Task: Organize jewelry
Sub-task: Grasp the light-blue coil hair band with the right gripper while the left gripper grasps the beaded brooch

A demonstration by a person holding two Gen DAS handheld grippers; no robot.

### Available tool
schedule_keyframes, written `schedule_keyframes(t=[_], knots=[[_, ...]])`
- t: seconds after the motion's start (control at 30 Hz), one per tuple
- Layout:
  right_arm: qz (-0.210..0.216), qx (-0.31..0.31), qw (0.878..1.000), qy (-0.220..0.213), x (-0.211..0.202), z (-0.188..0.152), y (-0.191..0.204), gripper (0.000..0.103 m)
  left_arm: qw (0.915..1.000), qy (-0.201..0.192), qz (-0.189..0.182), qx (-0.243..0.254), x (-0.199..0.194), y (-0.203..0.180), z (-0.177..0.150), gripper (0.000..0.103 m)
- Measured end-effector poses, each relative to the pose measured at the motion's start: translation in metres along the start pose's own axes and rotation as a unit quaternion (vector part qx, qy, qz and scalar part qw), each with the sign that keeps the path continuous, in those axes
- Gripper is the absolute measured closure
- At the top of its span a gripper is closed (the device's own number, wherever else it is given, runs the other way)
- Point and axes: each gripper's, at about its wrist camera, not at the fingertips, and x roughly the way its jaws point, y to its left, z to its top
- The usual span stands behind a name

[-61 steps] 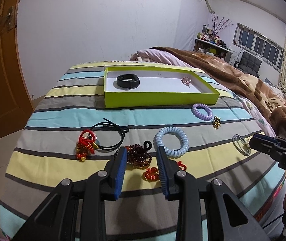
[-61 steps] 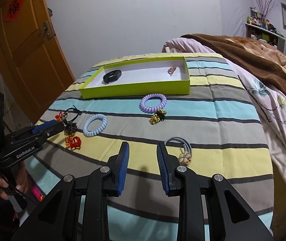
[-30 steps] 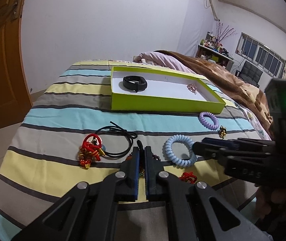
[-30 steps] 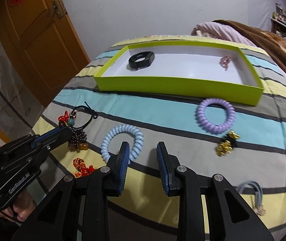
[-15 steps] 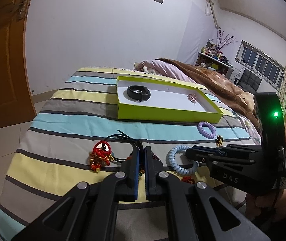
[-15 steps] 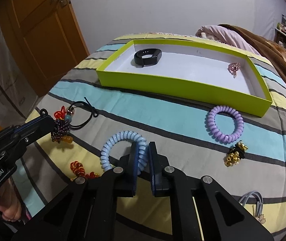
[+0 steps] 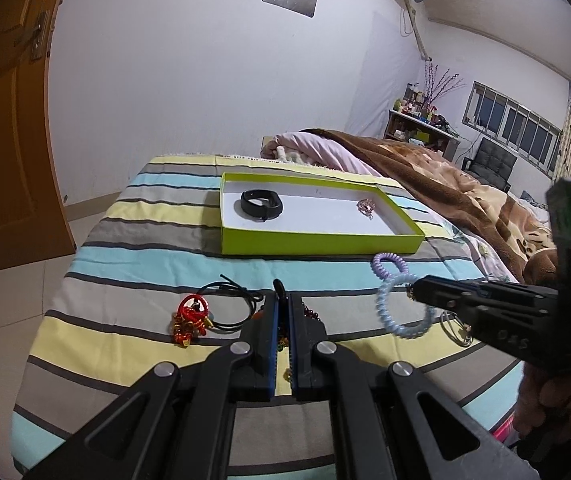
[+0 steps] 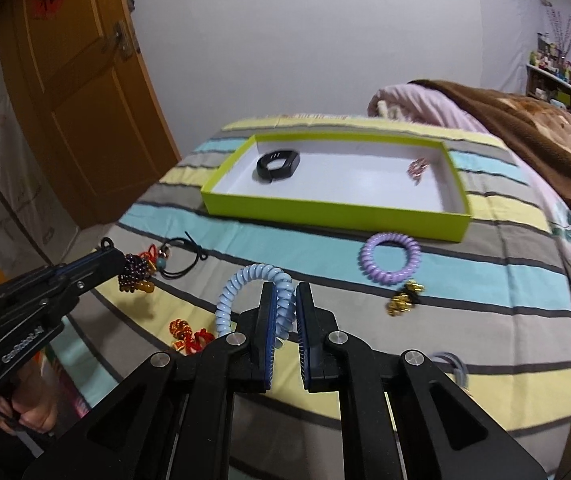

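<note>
My right gripper (image 8: pixel 285 294) is shut on a light blue coil hair tie (image 8: pixel 245 276), which hangs lifted off the striped bed. In the left wrist view the same tie (image 7: pixel 405 334) dangles from the right gripper (image 7: pixel 415 292). My left gripper (image 7: pixel 282 300) is shut on a dark bead bracelet (image 7: pixel 312 313); the right wrist view shows the bracelet (image 8: pixel 135 274) hanging from its tips (image 8: pixel 119 260). A green box (image 8: pixel 325 212) further back holds a black band (image 8: pixel 278 165) and a small pink piece (image 8: pixel 417 168).
On the bedspread lie a purple coil tie (image 8: pixel 390 258), a gold charm tie (image 8: pixel 403 300), a red knot charm (image 8: pixel 187 338), a black cord with a red charm (image 7: pixel 189 318) and a grey tie (image 8: pixel 451 364). A brown blanket (image 8: pixel 545 140) lies at the right.
The right gripper shut on the blue coil tie and lifted it off the bed. The left gripper rose with the bead bracelet in it.
</note>
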Motion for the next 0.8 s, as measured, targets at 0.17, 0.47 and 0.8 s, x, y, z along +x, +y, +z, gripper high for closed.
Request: schedule_keyframes(t=[0.17,0.47,0.8], knots=[[-0.016,0.004,0.999,-0.032,-0.03,-0.002,-0.006,0.093,0.9999,-0.005,0.006,0.007,-0.006,-0.013,0.003,0.099],[-0.03,0.015,0.997,-0.07,-0.064,-0.006,-0.019,0.093,0.9996,-0.016,0.007,0.021,-0.013,-0.032,0.01,0.099],[-0.037,0.015,0.996,-0.076,-0.065,0.0,-0.027,0.093,0.9993,-0.021,0.006,0.03,-0.003,-0.037,0.022,0.099]])
